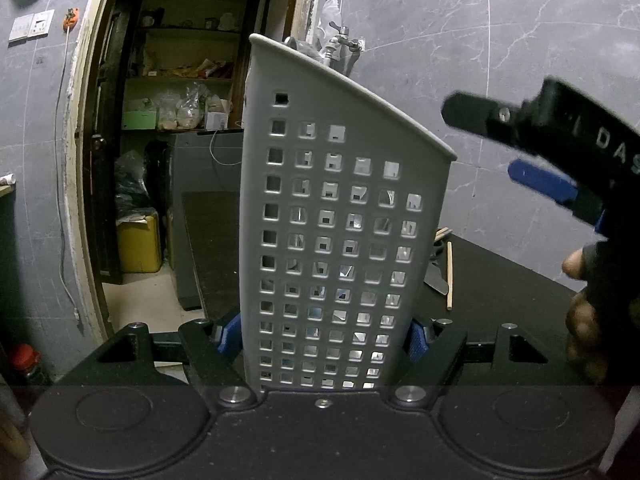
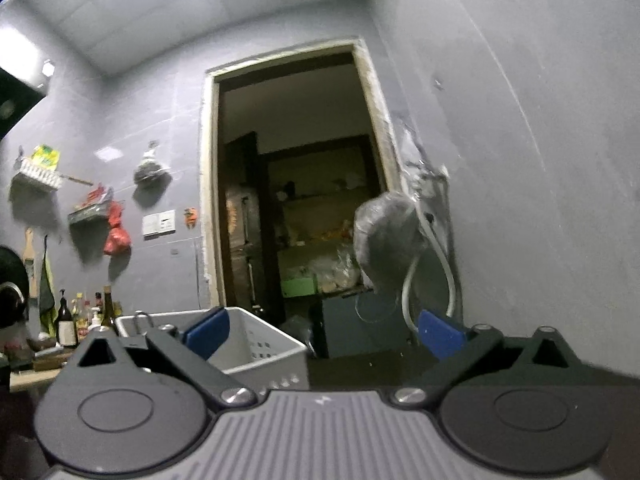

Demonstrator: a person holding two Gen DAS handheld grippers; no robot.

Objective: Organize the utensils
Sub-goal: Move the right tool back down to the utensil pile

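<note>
**Caddy steadied, my right claw free above it**

My left gripper (image 1: 326,338) is clamped on the lower part of the grey perforated utensil caddy (image 1: 340,216), blue pads pressed against its two narrow sides. I hold it upright on the dark counter (image 1: 500,280) so that it does not tip or slide while things are dropped in from above; its slanted rim faces my other hand for the same reason, I judge.

My right gripper (image 2: 322,334) stands spread wide with nothing between its pads. In the left wrist view it hangs high to the right of the caddy's rim, apart from it, with the person's fingers (image 1: 580,312) wrapped on its handle. From its own camera I look over the caddy's open top, low and to the left.

Inside the caddy, glints of metal show through the square holes and a rounded metal end (image 1: 290,43) pokes above the high corner, so some utensils seem to be in already, though which ones I cannot say through the grid. A wooden chopstick (image 1: 449,276) and a dark flat tool (image 1: 436,280) lie on the counter just beyond the caddy, not yet sorted.
</note>
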